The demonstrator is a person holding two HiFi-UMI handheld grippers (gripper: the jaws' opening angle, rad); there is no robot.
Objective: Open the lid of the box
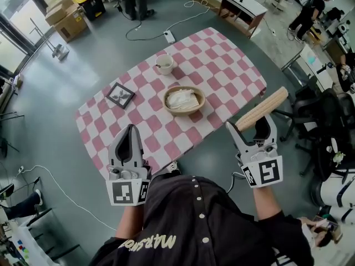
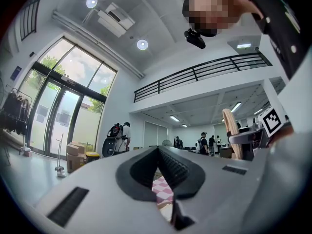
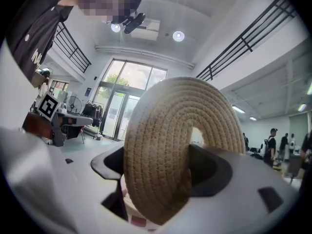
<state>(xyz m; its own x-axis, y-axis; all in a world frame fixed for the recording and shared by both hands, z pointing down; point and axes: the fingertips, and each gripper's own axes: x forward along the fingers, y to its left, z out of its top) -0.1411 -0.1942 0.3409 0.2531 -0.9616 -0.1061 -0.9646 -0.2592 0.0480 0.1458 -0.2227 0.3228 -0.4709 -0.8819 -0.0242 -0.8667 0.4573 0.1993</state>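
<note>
Lid stands edge-on, slanting away to the right.

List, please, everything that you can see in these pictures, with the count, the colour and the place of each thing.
table: one, pink and white checked cloth, middle of the head view
basket: one, tan woven, open, middle of the table, something white inside
lid: one, tan woven, round, past the table's right edge, between the right gripper's jaws
cup: one, white, on the table beyond the basket
picture frame: one, dark, on the table left of the basket
cardboard boxes: a few, brown, on the floor, far left
left gripper: one, grey, jaws together, empty, at the table's near edge
right gripper: one, grey, shut on the lid
</note>
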